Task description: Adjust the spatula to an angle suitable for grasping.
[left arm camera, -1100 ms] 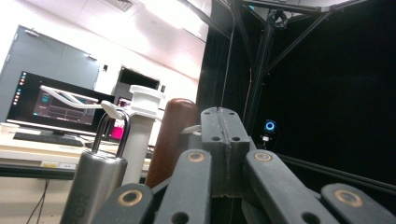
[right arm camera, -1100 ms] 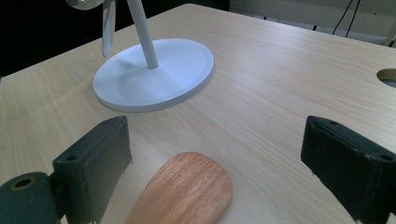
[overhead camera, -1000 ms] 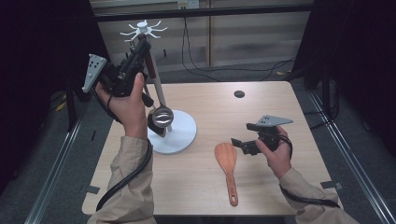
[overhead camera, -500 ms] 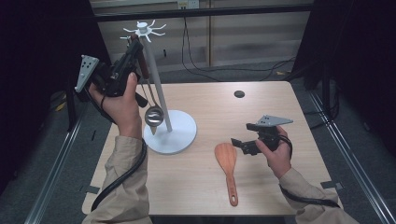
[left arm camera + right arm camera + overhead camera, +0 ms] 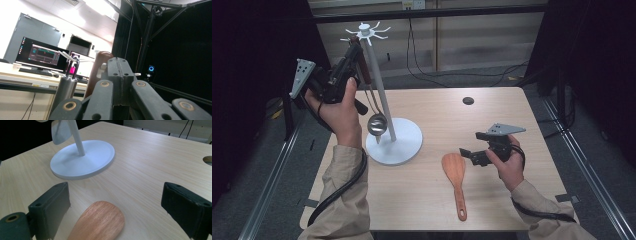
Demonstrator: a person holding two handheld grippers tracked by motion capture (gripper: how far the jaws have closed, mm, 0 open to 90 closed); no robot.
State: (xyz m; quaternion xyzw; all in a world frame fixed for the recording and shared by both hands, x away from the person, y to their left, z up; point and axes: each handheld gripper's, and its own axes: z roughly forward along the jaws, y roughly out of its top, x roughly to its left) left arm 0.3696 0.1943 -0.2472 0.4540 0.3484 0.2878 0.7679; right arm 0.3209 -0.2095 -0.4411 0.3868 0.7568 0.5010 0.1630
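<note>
The ladle (image 5: 373, 107) is hanging off the top of the stand (image 5: 382, 100), handle end up at the hook ring, bowl down just above the stand's base. Its long axis is running near vertical, tilting a bit: the dark handle is leaning away from the pole toward the left gripper (image 5: 354, 56), and the bowl is sitting close beside the pole, open face toward the camera.

The left gripper is clamping the handle's top end w/ jaws shut. In the left gripper view the brown handle tip (image 5: 100, 67) is poking up just behind the closed jaws, w/ a hook arm (image 5: 68, 56) of the stand beyond it. Can't tell if the handle's hole is already over a hook.

Risks, as I'm judging them:
- If the jaws are letting go before the hole is seating on a hook, the ladle is dropping onto the stand's base and prob. bouncing off onto the table (image 5: 492, 120).
- Pulling sideways while still clamped is tipping the stand, since the grip is right at its top, far above the base.
- The bowl is swinging into the pole if the hand is jerking.

The right gripper (image 5: 472, 155) is resting well to the right of the stand, jaws wide open and holding nothing, w/ the spatula (image 5: 456, 175) blade lying on the table between them, handle pointing toward the person. A careless close there is nudging the spatula.
</note>
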